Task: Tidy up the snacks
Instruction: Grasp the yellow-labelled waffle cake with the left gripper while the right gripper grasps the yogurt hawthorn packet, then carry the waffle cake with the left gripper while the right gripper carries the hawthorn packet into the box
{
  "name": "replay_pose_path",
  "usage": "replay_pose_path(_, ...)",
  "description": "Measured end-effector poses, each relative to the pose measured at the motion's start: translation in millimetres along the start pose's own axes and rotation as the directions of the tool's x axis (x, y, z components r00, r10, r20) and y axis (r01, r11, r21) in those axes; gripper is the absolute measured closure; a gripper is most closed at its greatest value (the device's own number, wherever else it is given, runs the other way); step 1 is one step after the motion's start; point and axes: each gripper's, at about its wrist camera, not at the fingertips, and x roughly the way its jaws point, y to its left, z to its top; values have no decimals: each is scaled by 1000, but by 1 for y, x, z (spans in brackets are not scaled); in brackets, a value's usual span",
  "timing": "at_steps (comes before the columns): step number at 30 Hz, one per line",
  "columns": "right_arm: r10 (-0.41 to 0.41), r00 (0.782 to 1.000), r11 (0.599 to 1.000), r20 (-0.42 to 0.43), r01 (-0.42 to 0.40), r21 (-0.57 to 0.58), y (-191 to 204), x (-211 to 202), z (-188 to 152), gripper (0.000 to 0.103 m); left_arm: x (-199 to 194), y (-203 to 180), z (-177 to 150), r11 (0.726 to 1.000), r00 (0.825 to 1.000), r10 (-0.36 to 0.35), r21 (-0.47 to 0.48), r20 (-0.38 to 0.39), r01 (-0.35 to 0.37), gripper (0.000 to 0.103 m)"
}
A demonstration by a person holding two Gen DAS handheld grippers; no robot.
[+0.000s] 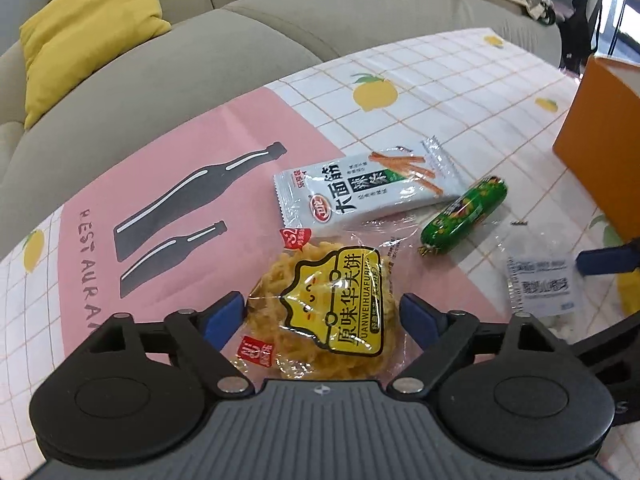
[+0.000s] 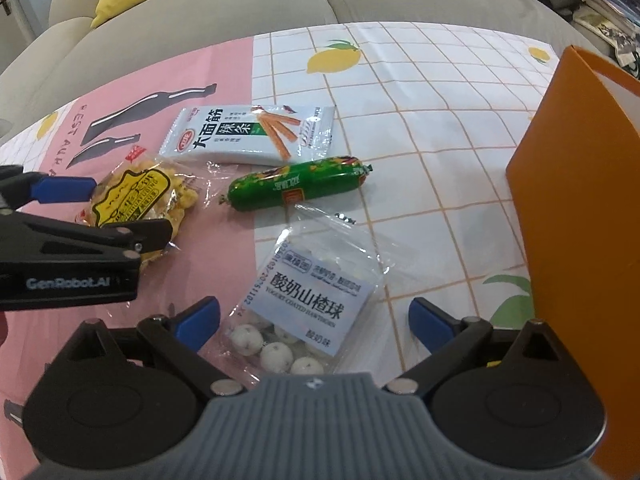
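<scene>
A yellow crispy-cake packet [image 1: 324,312] lies on the tablecloth between the fingers of my open left gripper [image 1: 322,316]; it also shows in the right wrist view [image 2: 138,196]. A clear bag of white hawthorn balls [image 2: 304,304] lies between the fingers of my open right gripper [image 2: 314,320], and it also shows in the left wrist view [image 1: 540,280]. A white gluten-strip packet [image 1: 368,192] [image 2: 248,134] and a green sausage [image 1: 466,214] [image 2: 296,186] lie just beyond. I cannot tell if either gripper touches its packet.
An orange box [image 2: 580,208] [image 1: 600,152] stands at the right, close to my right gripper. The pink and lemon-print tablecloth [image 1: 440,92] covers the table. A grey sofa [image 1: 200,60] with a yellow cushion [image 1: 84,32] runs along the far edge.
</scene>
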Motion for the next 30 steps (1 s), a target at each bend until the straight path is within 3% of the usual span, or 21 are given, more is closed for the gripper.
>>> replay_pose_path(3, -5, 1000, 1000, 3, 5, -20, 3, 0, 0, 6, 9, 1, 1, 1000, 999, 14, -10, -32, -15, 0)
replay_pose_path(5, -12, 1000, 999, 9, 13, -43, 6, 0, -1, 10, 14, 9, 0, 997, 999, -13, -77, -40, 10, 0)
replay_pose_path(8, -16, 1000, 997, 21, 18, -78, 7, -2, -4, 17, 17, 21, -3, 982, 999, -34, -187, -37, 27, 0)
replay_pose_path(11, -21, 999, 994, 39, 25, -104, 6, -6, -7, 29, 13, 21, -5, 978, 999, -19, -209, -36, 11, 0)
replay_pose_path(12, -16, 999, 994, 46, 21, -111, 5, -7, -8, 31, 12, 20, -6, 975, 999, -15, -222, -34, 7, 5)
replay_pose_path(18, 19, 999, 987, 45, -12, -158, 1, -11, -10, 39, 3, 8, -10, 963, 998, 31, -265, -46, -42, 15)
replay_pose_path(25, 60, 998, 979, 19, -55, -197, -3, -17, -15, 42, -15, -17, -22, 956, 997, 52, -286, -62, -68, 18)
replay_pose_path(30, 88, 996, 970, 24, -81, -228, -11, -33, -27, 43, -37, -31, -34, 935, 999, 41, -350, -36, -51, 19)
